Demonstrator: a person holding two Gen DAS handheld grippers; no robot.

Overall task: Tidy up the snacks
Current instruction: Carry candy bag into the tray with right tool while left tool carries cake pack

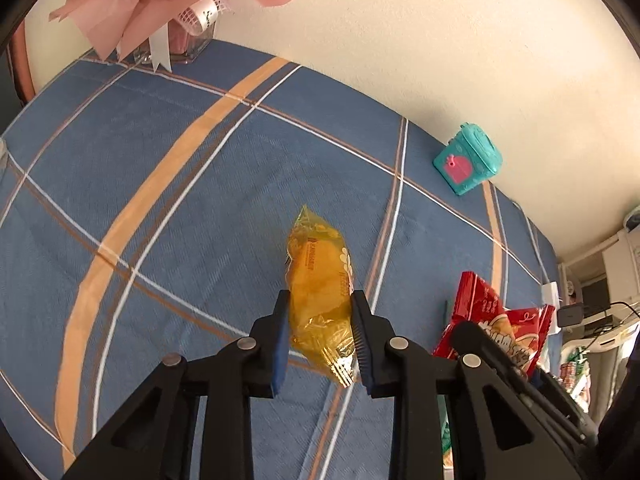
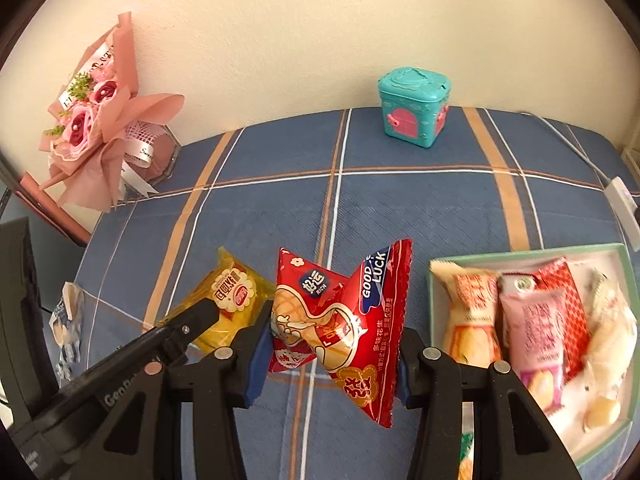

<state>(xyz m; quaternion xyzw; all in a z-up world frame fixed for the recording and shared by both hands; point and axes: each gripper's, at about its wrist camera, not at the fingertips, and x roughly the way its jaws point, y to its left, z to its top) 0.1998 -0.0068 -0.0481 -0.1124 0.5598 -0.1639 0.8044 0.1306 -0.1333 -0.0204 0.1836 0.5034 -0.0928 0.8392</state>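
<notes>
Hanging clamped inside each hand-held gripper: yellow packet point(image 1: 320, 292) left, red packet point(image 2: 340, 328) right.

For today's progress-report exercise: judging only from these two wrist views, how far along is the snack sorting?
Done: several packets already lie in the green-rimmed tray. In hand: the left gripper is shut on the yellow packet, and the right gripper is shut on the red peanut packet; both are lifted clear of the blue checked cloth. Left: placing these two, plus a crumpled wrapper at the cloth's edge.
</notes>
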